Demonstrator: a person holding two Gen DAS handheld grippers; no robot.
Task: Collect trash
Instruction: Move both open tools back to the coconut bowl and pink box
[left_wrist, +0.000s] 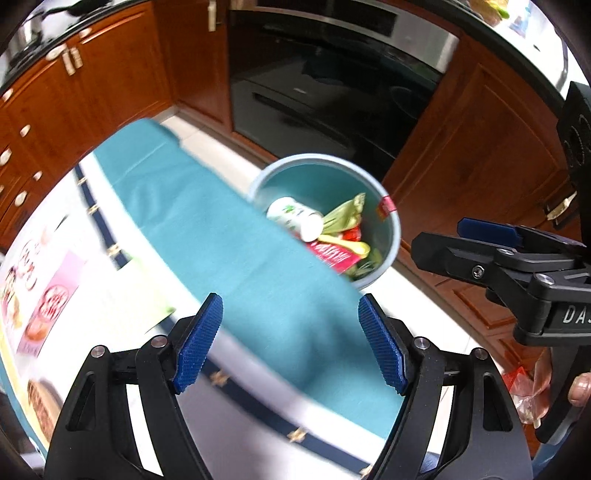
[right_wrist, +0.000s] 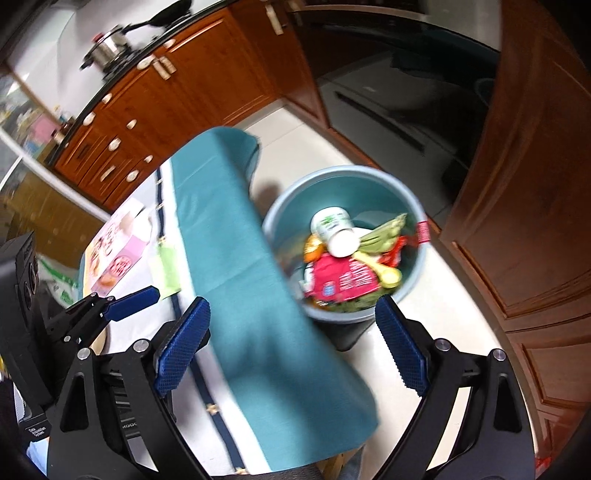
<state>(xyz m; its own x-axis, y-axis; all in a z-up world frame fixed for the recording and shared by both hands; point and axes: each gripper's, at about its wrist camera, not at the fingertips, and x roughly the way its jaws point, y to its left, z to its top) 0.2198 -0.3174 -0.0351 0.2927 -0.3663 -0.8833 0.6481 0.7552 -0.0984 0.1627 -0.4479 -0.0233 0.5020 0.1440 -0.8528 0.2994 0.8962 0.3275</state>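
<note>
Readable writing is scant: white letters "DA" on the black body of the right gripper (left_wrist: 491, 236), the rest cut off; packet print in the round pale-blue plastic bin (right_wrist: 413, 199) is blurred. The bin stands on the cream tiled floor (right_wrist: 454, 295) beside the teal-draped table (right_wrist: 236, 240), holding a white bottle (right_wrist: 334, 229) and red wrapper (right_wrist: 343, 280). Both the right gripper and the left gripper (left_wrist: 290, 341) gape, empty. Wooden cabinets (right_wrist: 207, 85) lie beyond.

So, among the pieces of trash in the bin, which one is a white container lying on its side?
The white bottle with green print, on top of the pile in the blue bin. The pieces around it, like the red packet, are flat wrappers.
</note>
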